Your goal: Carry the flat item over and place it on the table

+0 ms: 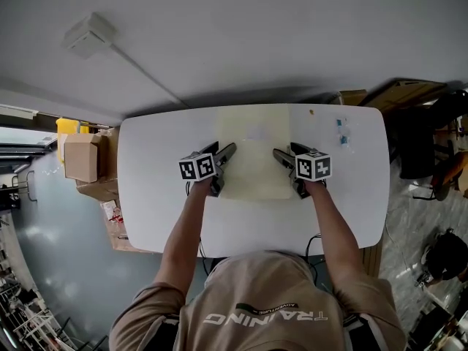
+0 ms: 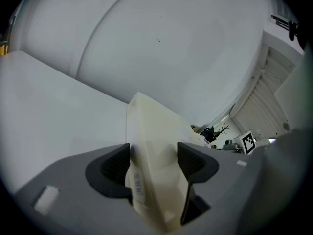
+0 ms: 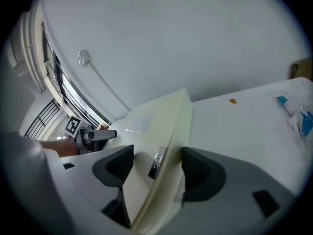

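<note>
White table (image 1: pixel 146 168) under flat item (image 1: pixel 252 163), edges pinched by left hand-held gripper (image 2: pixel 154 161), right hand-held gripper (image 3: pixel 157 166); edge label (image 2: pixel 137 186) illegible

I read the table (image 1: pixel 157 174) as smooth, faintly glossy white, the flat item (image 1: pixel 252 148) as matt cream, perhaps thin plastic, and the left gripper (image 2: pixel 154 160) and right gripper (image 3: pixel 157 165) as dull grey plastic with ribbed dark pads (image 2: pixel 115 165).

A: Both your arms reach forward past the near edge of the desk (image 1: pixel 153 174), forearms bare.

B: Your left gripper (image 1: pixel 225 151) and right gripper (image 1: pixel 285 152) sit level with each other, angled inward.

A: Each has its fingers (image 2: pixel 116 165) closed on one side edge of the flat item (image 1: pixel 252 152), yours left and right.
</note>
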`<state>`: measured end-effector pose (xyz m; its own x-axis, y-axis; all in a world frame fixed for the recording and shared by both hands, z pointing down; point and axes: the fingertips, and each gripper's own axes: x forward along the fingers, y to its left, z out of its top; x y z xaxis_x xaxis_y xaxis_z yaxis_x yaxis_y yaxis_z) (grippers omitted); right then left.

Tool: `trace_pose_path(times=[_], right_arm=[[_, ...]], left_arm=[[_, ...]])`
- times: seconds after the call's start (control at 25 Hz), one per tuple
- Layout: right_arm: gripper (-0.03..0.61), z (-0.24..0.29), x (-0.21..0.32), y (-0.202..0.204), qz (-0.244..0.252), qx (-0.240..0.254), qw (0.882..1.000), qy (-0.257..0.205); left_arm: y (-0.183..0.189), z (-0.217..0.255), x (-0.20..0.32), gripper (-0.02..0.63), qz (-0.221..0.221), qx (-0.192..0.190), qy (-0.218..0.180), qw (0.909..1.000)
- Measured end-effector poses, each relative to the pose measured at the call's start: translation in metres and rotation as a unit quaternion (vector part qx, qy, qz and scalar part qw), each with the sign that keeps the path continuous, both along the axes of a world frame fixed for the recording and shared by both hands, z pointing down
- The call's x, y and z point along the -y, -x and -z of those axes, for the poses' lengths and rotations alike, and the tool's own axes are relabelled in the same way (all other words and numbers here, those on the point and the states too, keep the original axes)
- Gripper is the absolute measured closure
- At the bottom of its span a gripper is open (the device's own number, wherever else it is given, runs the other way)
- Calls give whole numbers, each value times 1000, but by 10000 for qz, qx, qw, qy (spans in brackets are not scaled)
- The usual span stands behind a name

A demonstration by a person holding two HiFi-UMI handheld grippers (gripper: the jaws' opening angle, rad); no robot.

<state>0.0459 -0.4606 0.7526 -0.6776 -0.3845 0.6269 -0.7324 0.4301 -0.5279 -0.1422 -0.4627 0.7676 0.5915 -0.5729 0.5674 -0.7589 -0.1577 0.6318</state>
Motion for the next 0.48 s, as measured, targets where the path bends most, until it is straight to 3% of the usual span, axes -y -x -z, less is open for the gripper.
trace_pose_path(times=[0.24, 0.48], right_arm=[[290, 0, 3, -2, 112, -203, 9997, -78], [290, 26, -3, -1, 874, -1220, 9840, -956]], left_arm=[[-3, 4, 1, 311, -56, -137, -133, 9998], [-1, 31, -5, 314, -121, -351, -728, 9967]])
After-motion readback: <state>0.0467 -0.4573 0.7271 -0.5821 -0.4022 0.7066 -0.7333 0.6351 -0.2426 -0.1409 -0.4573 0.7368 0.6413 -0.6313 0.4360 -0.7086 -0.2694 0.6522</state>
